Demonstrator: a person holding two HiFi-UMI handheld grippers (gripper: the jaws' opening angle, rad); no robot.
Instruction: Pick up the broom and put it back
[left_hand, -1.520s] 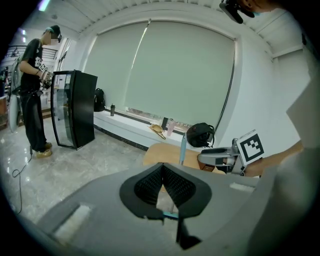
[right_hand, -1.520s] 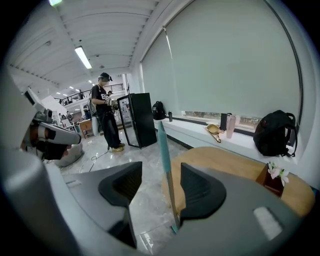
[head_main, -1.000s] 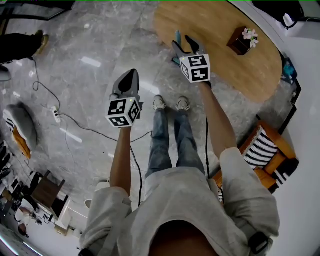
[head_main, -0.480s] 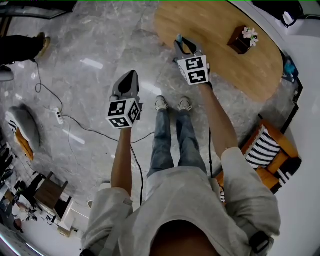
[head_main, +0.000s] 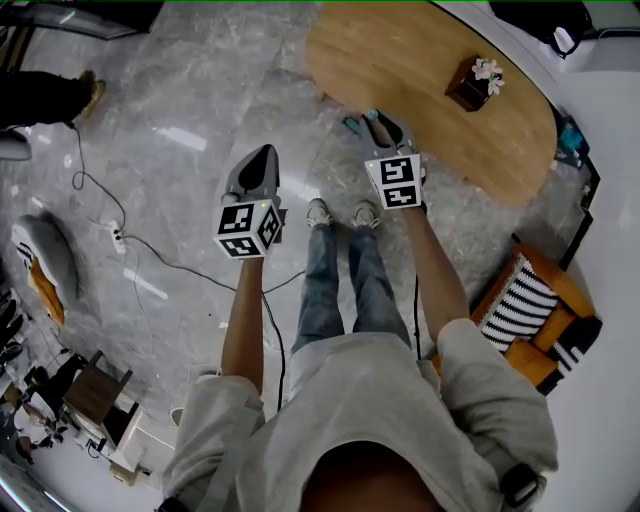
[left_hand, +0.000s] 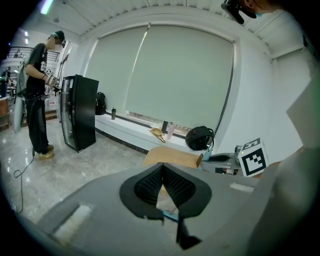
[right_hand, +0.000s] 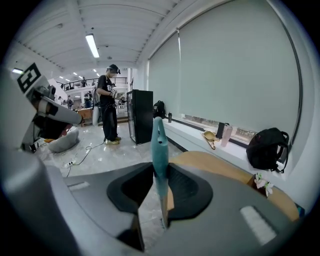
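Note:
The broom shows only as a teal handle with a hanging hole at its top (right_hand: 159, 142). It stands upright between the jaws of my right gripper (right_hand: 160, 175), which is shut on it. In the head view the right gripper (head_main: 385, 132) hangs just off the near edge of the oval wooden table (head_main: 430, 55), and a bit of the teal handle (head_main: 352, 123) shows beside it. The broom's head is hidden. My left gripper (head_main: 258, 162) is held over the marble floor to the left, its pads (left_hand: 150, 182) meeting with nothing between them.
A dark box with flowers (head_main: 475, 83) stands on the table. A wooden chair with a striped cushion (head_main: 525, 300) is at the right. A cable and power strip (head_main: 118, 236) lie on the floor at the left. A black cabinet (left_hand: 77, 117) and another person (left_hand: 37, 95) stand further off.
The right gripper's jaws closed on the teal handle at the table's edge, then drew back from the table toward my feet with it. The left gripper has barely moved.

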